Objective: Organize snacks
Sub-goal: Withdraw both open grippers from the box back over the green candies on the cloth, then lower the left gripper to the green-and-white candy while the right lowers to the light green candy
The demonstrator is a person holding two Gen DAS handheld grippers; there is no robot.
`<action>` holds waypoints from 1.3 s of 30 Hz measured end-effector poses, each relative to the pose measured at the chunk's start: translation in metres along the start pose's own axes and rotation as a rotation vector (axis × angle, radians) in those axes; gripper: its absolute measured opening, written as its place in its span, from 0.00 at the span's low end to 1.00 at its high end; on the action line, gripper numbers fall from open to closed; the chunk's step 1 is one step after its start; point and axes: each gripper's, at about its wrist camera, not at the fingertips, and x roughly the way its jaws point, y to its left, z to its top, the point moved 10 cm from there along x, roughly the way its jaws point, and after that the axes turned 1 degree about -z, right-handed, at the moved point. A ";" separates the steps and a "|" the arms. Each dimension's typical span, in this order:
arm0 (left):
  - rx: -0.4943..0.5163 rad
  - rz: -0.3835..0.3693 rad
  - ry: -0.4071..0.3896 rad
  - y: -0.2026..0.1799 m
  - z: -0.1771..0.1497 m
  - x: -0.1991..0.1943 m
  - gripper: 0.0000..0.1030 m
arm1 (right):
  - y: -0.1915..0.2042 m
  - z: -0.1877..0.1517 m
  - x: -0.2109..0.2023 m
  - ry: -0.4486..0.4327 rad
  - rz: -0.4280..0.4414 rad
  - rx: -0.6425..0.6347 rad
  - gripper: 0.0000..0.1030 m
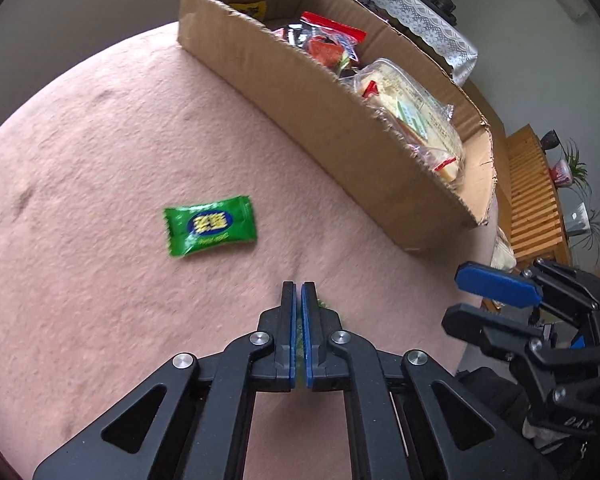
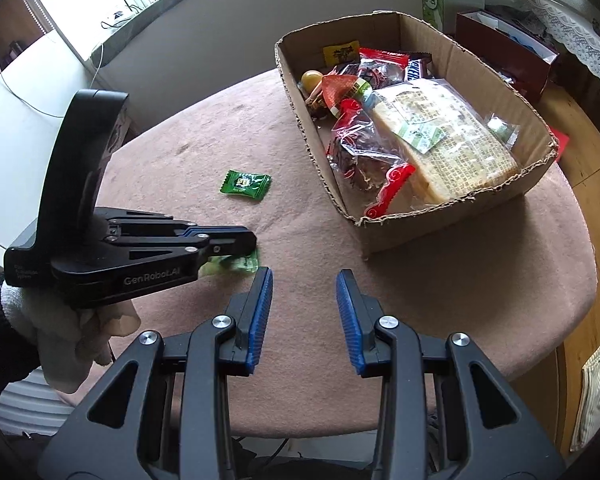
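Left tongs (image 2: 246, 246) clenched on a green candy (image 2: 240, 262); right tongs (image 2: 304, 280) released, empty.
We see the box (image 2: 380, 224) of snacks up and right of our left tongs; a second candy (image 2: 245, 186), long axis across, lies nearer the left. Tongs read "GenRobot.AI".

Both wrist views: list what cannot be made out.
- Green candy in the left claw: left wrist view shows only a green sliver between the pads; right wrist view blurs it, the claw covering part.
- Cardboard box floor: left wrist view, near wall hides it.
- Loose candy print: blurred.
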 end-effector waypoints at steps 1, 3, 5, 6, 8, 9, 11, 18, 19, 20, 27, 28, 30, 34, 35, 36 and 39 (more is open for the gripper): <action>-0.013 0.004 -0.005 0.005 -0.002 -0.003 0.04 | 0.003 -0.001 0.002 0.004 0.005 -0.003 0.34; -0.040 0.009 -0.011 0.015 -0.009 -0.008 0.04 | 0.012 -0.004 0.008 0.021 0.031 -0.022 0.34; -0.052 0.017 -0.015 0.021 -0.013 -0.013 0.04 | 0.021 -0.006 0.013 0.025 0.038 -0.049 0.34; -0.063 0.018 -0.018 0.023 -0.013 -0.014 0.04 | 0.026 -0.006 0.015 0.025 0.046 -0.062 0.34; -0.072 0.011 -0.039 0.019 -0.004 -0.016 0.05 | 0.034 -0.006 0.021 0.029 0.054 -0.081 0.34; -0.062 0.024 -0.052 0.019 -0.001 -0.019 0.08 | 0.037 -0.006 0.024 0.031 0.060 -0.084 0.34; -0.038 0.048 -0.079 0.021 0.007 -0.024 0.13 | 0.042 -0.006 0.028 0.038 0.078 -0.090 0.34; 0.017 0.097 -0.109 0.017 0.047 -0.014 0.16 | 0.055 -0.012 0.034 0.053 0.103 -0.100 0.34; 0.037 0.100 -0.103 0.014 0.050 -0.010 0.25 | 0.056 -0.013 0.034 0.056 0.106 -0.095 0.34; 0.056 0.106 -0.090 0.011 0.053 -0.004 0.33 | 0.056 -0.014 0.035 0.061 0.109 -0.092 0.34; 0.149 0.230 -0.073 0.025 0.049 0.007 0.41 | 0.054 -0.015 0.038 0.068 0.115 -0.082 0.34; 0.138 0.243 -0.085 0.029 0.050 0.007 0.41 | 0.055 -0.016 0.039 0.069 0.116 -0.085 0.34; 0.103 0.240 -0.100 0.037 0.051 0.004 0.41 | 0.058 -0.016 0.043 0.072 0.125 -0.092 0.34; 0.029 0.243 -0.121 0.059 0.050 -0.006 0.14 | 0.068 -0.018 0.049 0.090 0.153 -0.107 0.34; 0.005 0.229 -0.124 0.064 0.049 -0.008 0.13 | 0.071 -0.020 0.051 0.099 0.160 -0.108 0.34; -0.013 0.220 -0.125 0.068 0.048 -0.009 0.09 | 0.073 -0.021 0.054 0.107 0.166 -0.108 0.34; -0.041 0.204 -0.133 0.075 0.045 -0.014 0.07 | 0.077 -0.020 0.062 0.119 0.159 -0.105 0.34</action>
